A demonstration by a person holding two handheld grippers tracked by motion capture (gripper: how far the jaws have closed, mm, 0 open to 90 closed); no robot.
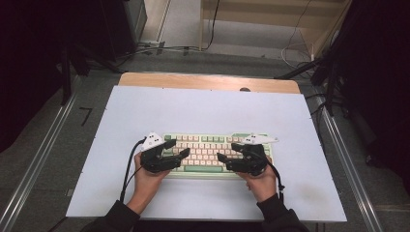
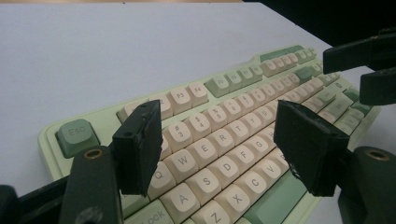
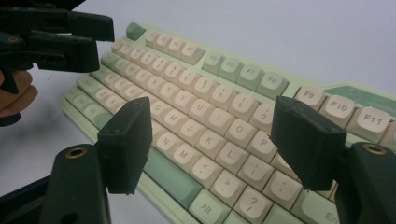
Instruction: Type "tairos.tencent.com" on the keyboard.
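Observation:
A keyboard [image 1: 208, 145] with a pale green case and cream keys lies on the white board [image 1: 203, 106], near its front edge. My left gripper [image 1: 178, 148] hovers over the keyboard's left end, jaws open and nothing between them. In the left gripper view its jaws [image 2: 217, 133] frame the letter keys around W, E and R [image 2: 219, 137]. My right gripper [image 1: 227, 151] hangs over the right half, also open and empty. In the right gripper view its jaws [image 3: 210, 126] straddle the keys near K and L [image 3: 219, 151], and the left gripper [image 3: 70, 37] shows at the upper left.
The board rests on a wooden table [image 1: 208, 81] with metal rails [image 1: 43, 154] along both sides. Cables [image 1: 159, 48] and dark stands lie on the floor beyond. Bare board stretches behind and beside the keyboard.

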